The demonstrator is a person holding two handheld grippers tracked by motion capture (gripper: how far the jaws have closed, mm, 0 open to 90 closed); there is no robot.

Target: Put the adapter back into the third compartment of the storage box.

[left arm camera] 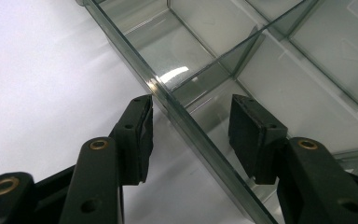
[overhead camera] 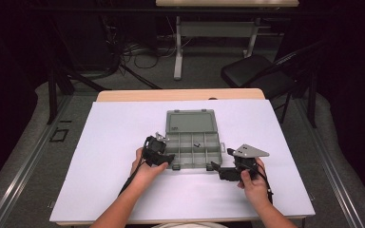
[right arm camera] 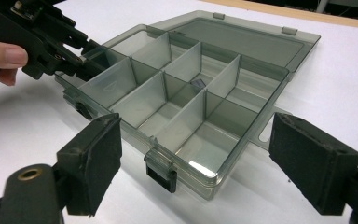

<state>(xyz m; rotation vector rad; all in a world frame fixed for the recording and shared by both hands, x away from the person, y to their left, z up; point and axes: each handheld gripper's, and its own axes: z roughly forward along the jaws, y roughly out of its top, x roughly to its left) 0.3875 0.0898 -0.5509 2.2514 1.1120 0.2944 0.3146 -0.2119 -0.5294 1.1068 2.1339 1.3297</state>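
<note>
A clear grey plastic compartment box [overhead camera: 193, 147] lies open in the middle of the white table [overhead camera: 114, 133], its lid folded flat behind it. Your left gripper [left arm camera: 191, 135] straddles the box's left side wall, one pad outside, one inside a compartment; the jaws stand about half open with gaps on both sides, gripping nothing. Your right gripper [right arm camera: 196, 163] hovers just off the box's near right corner, jaws wide apart and empty. A small dark piece [right arm camera: 198, 84] sits in a middle compartment.
</note>
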